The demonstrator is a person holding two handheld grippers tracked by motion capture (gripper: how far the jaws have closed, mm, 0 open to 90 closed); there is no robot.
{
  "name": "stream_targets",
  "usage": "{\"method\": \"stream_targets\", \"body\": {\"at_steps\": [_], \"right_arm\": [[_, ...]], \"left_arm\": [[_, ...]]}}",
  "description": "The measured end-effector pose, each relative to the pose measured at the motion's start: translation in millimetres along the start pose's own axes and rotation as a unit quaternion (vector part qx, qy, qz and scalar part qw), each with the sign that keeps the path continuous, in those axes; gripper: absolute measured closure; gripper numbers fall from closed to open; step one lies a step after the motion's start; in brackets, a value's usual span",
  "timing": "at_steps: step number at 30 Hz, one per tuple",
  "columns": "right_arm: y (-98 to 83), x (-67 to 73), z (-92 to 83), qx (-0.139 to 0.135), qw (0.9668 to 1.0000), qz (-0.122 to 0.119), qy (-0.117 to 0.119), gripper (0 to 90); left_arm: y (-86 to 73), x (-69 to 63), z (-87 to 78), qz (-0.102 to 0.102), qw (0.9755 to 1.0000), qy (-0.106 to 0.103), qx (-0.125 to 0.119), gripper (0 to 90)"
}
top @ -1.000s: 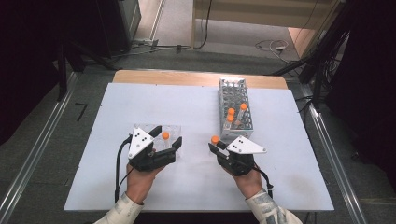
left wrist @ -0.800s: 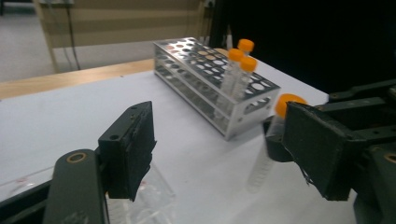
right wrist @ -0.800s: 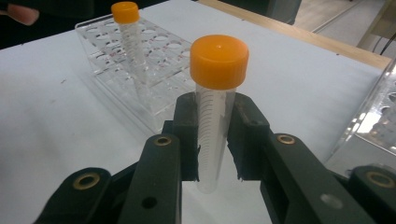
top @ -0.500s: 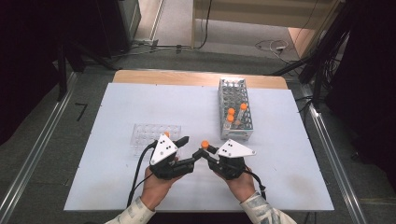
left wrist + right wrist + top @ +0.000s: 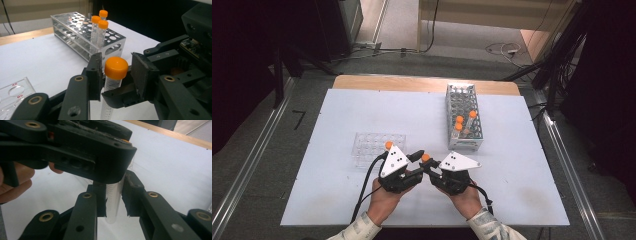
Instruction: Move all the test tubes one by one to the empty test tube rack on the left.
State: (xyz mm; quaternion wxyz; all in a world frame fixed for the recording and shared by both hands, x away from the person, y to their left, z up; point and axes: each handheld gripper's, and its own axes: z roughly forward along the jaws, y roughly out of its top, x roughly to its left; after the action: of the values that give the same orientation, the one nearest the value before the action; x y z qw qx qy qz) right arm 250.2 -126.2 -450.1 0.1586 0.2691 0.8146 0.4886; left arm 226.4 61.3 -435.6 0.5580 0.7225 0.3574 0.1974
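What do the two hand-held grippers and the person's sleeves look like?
Both are black. The left hand-held gripper and the right hand-held gripper each carry a pale three-cornered plate with small dark dots on top. A black cable trails from the left one. The jaw links show brass-coloured pivot rings and flat black pads. The sleeves are light, with a fine pattern.

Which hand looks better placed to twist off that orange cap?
Left. The jaws of the left gripper have just been closing around the orange cap, while the right gripper clamps the tube by its clear body.
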Motion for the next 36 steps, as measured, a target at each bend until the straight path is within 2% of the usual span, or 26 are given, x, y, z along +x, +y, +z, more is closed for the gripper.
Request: {"method": "stream_targets", "body": {"at_steps": [8,15,19,25,36], "right_arm": [[0.6,2.0,-0.2,-0.002,1.0000,0.000,0.004,72.2],[0.7,2.2,-0.6,-0.003,1.0000,0.003,0.006,71.3],[1.0,1.1,-0.2,-0.003,0.9998,0.001,0.021,48.2],[0.7,-2.6,0.6,0.009,0.9995,0.015,0.028,27.8],[0.0,-9.8,-6.0,0.002,0.9996,0.024,0.013,23.6]], "left_arm": [[-1.0,-0.5,0.7,0.004,1.0000,0.004,0.004,67.8],[-0.9,-0.9,-0.4,0.006,1.0000,0.008,-0.001,69.0],[1.0,0.9,-3.8,0.000,0.9999,0.008,-0.008,69.2],[4.0,5.1,-10.2,-0.009,0.9998,0.010,-0.017,69.2],[13.7,14.4,-29.3,-0.021,0.9991,0.022,-0.031,69.2]]}}
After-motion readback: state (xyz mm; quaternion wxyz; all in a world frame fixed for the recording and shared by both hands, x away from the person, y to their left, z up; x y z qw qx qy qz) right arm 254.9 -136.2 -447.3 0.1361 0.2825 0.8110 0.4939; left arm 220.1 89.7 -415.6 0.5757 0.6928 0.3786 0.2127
